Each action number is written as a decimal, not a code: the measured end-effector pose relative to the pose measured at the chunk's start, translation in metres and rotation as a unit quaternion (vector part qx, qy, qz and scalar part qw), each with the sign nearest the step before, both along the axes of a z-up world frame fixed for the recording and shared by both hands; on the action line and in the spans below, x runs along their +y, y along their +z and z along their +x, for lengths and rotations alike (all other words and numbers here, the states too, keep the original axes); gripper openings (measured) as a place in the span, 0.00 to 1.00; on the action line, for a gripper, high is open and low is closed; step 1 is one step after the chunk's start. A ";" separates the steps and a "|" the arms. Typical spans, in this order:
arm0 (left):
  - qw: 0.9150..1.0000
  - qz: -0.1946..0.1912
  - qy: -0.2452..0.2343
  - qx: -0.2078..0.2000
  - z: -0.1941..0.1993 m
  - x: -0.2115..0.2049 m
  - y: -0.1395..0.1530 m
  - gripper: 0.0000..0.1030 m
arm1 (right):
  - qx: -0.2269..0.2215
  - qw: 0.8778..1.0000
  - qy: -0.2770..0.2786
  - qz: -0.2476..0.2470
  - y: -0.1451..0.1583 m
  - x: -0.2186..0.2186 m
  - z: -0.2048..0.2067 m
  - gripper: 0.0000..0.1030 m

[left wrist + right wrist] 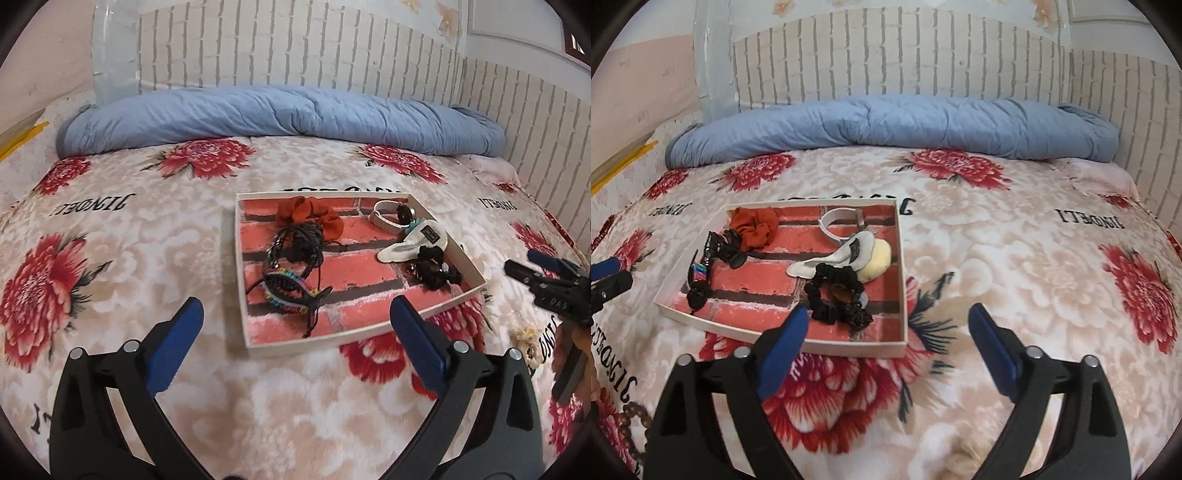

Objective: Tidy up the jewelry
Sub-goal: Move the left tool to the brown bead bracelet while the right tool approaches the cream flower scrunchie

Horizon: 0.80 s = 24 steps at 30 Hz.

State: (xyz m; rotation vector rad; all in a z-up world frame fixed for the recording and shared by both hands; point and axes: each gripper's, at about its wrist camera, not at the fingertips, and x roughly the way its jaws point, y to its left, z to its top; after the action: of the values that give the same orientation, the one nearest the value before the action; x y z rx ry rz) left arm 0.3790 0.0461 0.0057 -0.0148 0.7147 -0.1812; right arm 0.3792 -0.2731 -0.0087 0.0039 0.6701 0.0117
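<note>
A shallow white tray (242, 280) with a red brick-print floor lies on the bed; it also shows in the right wrist view (900, 280). In it lie an orange scrunchie (308, 214), black hair clips (295, 245), a rainbow-trimmed clip (290, 290), a white watch (386, 214), a white clip (410, 245) and a black scrunchie (833, 291). My left gripper (295, 314) is open and empty at the tray's near edge. My right gripper (886, 325) is open and empty at the tray's near right corner. A cream scrunchie (528, 341) lies outside the tray, beside the right gripper.
The flowered blanket (1015, 258) covers the bed. A rolled blue quilt (905, 125) lies along the far edge against the white brick wall. A brown bead bracelet (635, 421) lies on the blanket at the left in the right wrist view.
</note>
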 end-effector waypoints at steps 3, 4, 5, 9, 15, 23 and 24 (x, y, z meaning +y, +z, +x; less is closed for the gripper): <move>1.000 0.005 0.007 -0.002 -0.014 0.007 0.003 0.95 | -0.009 1.000 -0.009 -0.001 0.009 -0.009 -0.017 0.87; 1.000 0.006 0.009 -0.002 -0.020 0.010 0.004 0.95 | -0.011 1.000 -0.011 -0.001 0.011 -0.011 -0.021 0.88; 1.000 0.007 0.011 -0.002 -0.024 0.012 0.005 0.95 | -0.013 1.000 -0.013 -0.001 0.013 -0.014 -0.026 0.89; 1.000 0.012 0.017 -0.008 -0.045 0.020 0.008 0.95 | -0.017 1.000 -0.021 0.000 0.020 -0.026 -0.046 0.90; 1.000 0.013 0.025 -0.014 -0.075 0.032 0.007 0.95 | -0.013 0.999 -0.041 -0.001 0.013 -0.045 -0.069 0.90; 1.000 0.013 0.028 0.000 -0.102 0.038 -0.017 0.95 | 0.005 0.998 -0.065 -0.004 -0.016 -0.065 -0.095 0.90; 1.000 0.010 0.029 0.004 -0.107 0.040 -0.022 0.95 | 0.005 0.998 -0.066 -0.004 -0.018 -0.066 -0.098 0.90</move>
State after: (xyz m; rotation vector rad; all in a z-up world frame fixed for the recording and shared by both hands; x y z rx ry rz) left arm 0.2724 0.0862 -0.0163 -0.0166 0.7233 -0.1191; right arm 0.2815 -0.3391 -0.0265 0.0402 0.6789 -0.1185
